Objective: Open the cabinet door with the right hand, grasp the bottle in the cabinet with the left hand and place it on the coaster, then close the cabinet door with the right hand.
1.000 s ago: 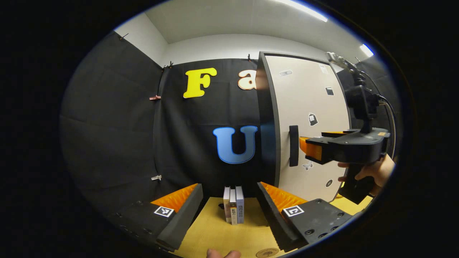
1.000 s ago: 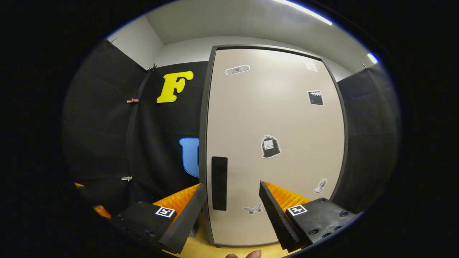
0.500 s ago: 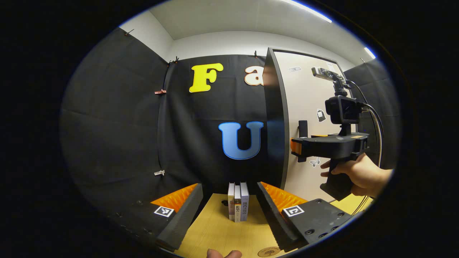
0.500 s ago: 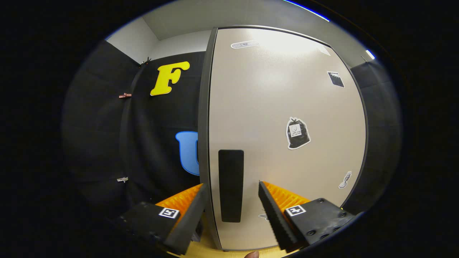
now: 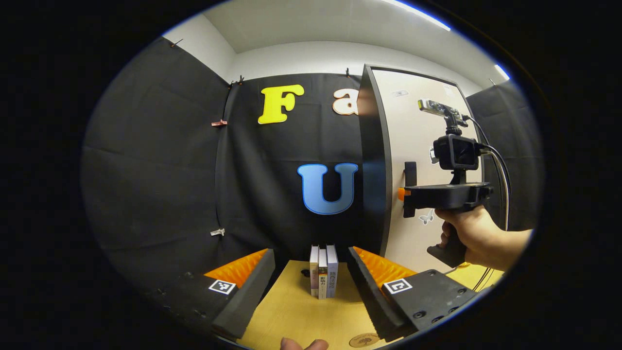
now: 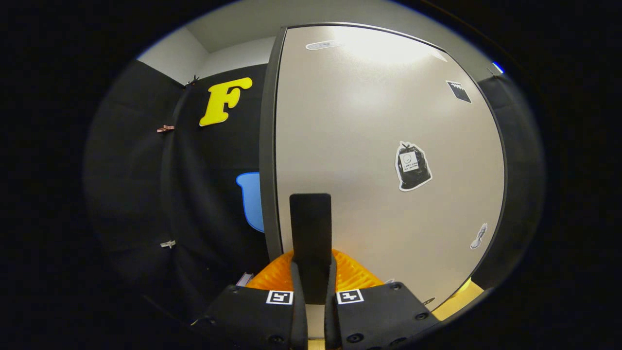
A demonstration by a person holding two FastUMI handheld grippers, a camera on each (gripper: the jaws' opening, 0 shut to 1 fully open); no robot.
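Right claw [image 6: 311,287] clamped on the black door handle [image 6: 311,228], both fingers pressing its sides; cabinet door [image 6: 379,146] closed ahead. Left claw [image 5: 311,287] wide open, holding nothing, books [image 5: 323,277] between its fingers, coaster [image 5: 363,340] below-right on surface [image 5: 296,316].

Books [image 5: 323,277], lower centre of the left gripper view: spine print too small to read.
Door stickers [image 6: 412,166], right of centre in the right gripper view: pictures, wording illegible.
Finger tags [image 5: 397,286]: square coded markers, no words.
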